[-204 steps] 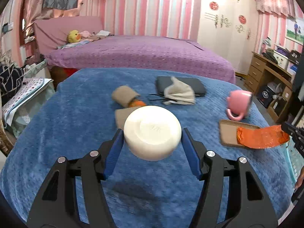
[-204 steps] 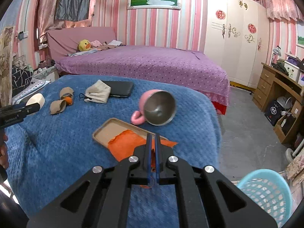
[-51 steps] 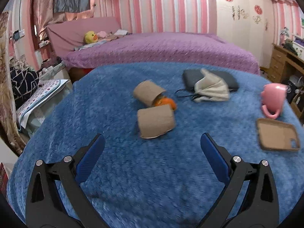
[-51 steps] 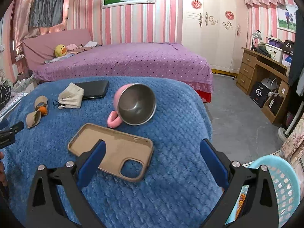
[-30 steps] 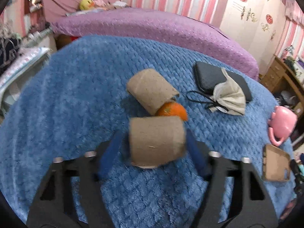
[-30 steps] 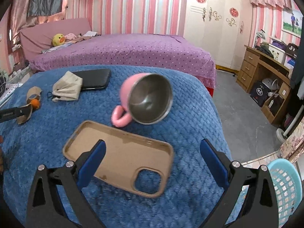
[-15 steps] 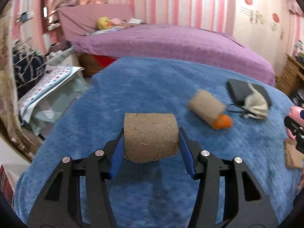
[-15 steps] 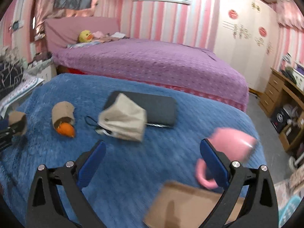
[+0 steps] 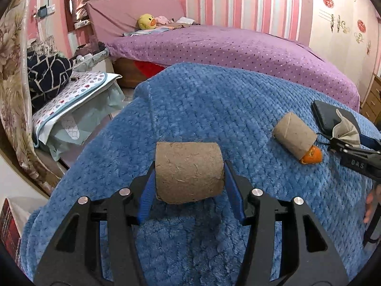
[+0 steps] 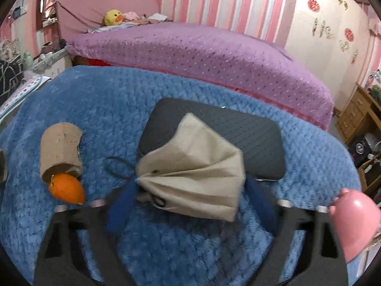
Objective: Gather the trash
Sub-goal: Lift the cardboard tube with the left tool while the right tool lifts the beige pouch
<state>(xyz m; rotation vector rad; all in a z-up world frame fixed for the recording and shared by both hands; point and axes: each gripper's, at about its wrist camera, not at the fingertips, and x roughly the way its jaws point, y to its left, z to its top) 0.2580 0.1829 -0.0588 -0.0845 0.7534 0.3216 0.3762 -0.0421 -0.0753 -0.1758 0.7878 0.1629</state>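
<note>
Left wrist view: I have the left gripper [image 9: 189, 188] clenched on a brown cardboard roll [image 9: 189, 172], its blue fingers [image 9: 145, 195] pressing on both ends, the roll lying crosswise and lifted clear of the blue blanket [image 9: 214, 109] that covers the tabletop. Further right on the blanket lies a second cardboard roll [image 9: 294, 137] with an orange piece of peel [image 9: 312, 155] at its open end, touching it. At the right edge of this view I see the tip of the right gripper [image 10: 190, 206] reaching in just beside the beige cloth pouch [image 10: 195, 169]. In the right wrist view the fingers [image 10: 120, 208] are blurred and closing, with the pouch between them; I cannot tell whether the pads press on it yet. The pouch rests partly on a dark flat case [image 10: 238, 133]. A pink mug [image 10: 354, 224] sits at the lower right of that view. The second roll and the peel lie to the left of the pouch, apart from it. A purple bed [image 10: 202, 47] stands behind
</note>
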